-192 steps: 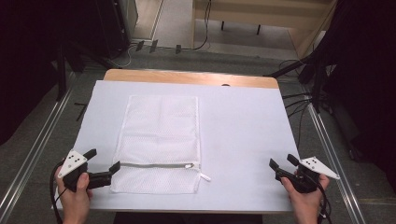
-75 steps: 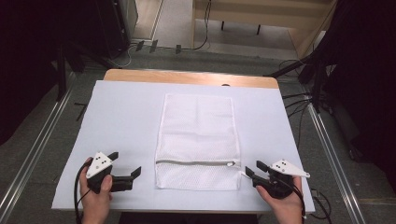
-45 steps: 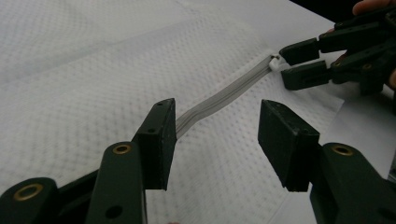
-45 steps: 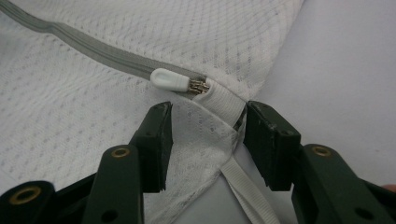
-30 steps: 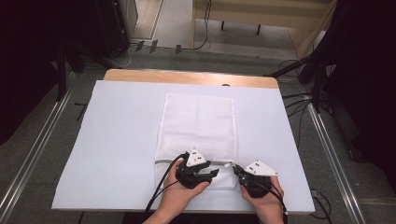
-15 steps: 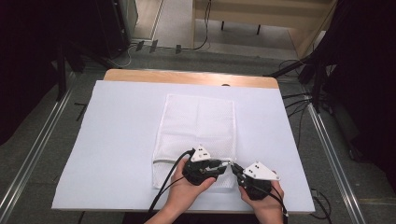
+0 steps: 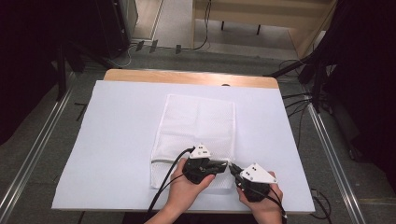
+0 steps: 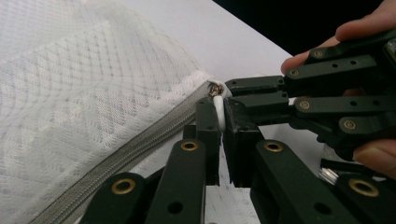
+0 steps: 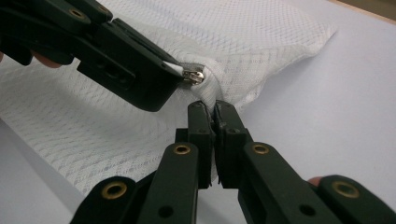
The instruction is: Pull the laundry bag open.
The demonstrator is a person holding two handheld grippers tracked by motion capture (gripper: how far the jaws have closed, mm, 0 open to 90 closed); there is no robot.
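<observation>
White sheeting point(image 7: 116, 140) covers the table under a flat mesh laundry bag point(image 7: 198, 121). Left gripper point(image 8: 219, 122) clamps the white zipper pull point(image 8: 218, 111); right gripper point(image 9: 214, 122) pinches the adjacent bag corner point(image 9: 211, 93), apparently anchoring fabric for unzipping.

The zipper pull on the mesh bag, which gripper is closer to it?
Left. The left gripper is clamped on the zipper pull; the right gripper pinches the mesh bag edge just beside it.
</observation>
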